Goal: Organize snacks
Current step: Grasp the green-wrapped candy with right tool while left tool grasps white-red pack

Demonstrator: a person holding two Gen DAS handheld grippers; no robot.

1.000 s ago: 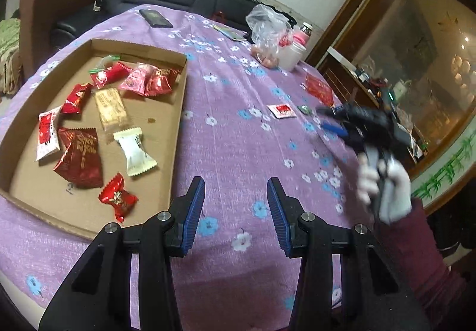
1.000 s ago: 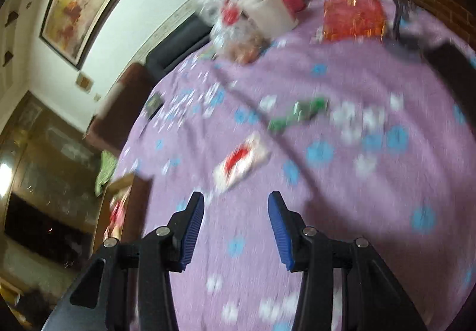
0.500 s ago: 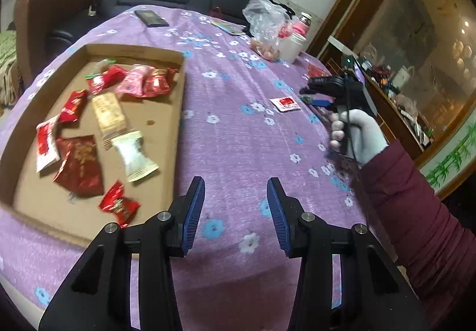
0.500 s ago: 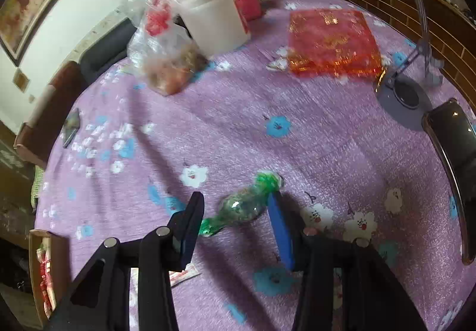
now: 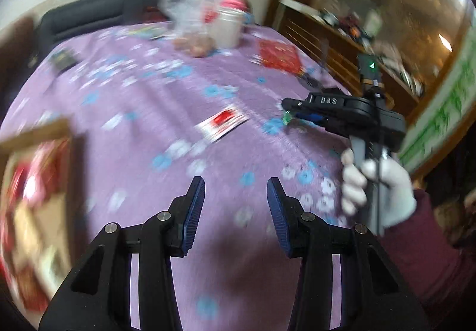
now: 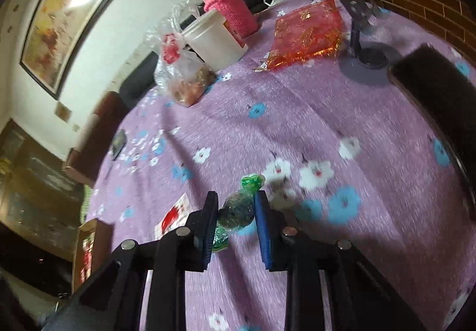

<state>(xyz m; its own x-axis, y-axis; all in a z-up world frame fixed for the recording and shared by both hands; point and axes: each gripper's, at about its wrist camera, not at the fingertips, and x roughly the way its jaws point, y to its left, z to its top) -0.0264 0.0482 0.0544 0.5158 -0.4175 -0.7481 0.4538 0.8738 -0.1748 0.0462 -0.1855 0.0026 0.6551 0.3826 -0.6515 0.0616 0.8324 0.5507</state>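
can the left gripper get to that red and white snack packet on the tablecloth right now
Probably yes. The left gripper stands open with nothing between its jaws, and only bare purple tablecloth lies between it and the red and white packet. The right gripper works off to the side, clear of that path.

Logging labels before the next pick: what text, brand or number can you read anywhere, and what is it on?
"DAS": white letters on top of the black right gripper, seen from the left wrist.
Red-and-white snack packet: print blurred, unreadable.
Red foil bag: gold markings too small to read.
Green wrapped candy between the closing right pads: no legible text.
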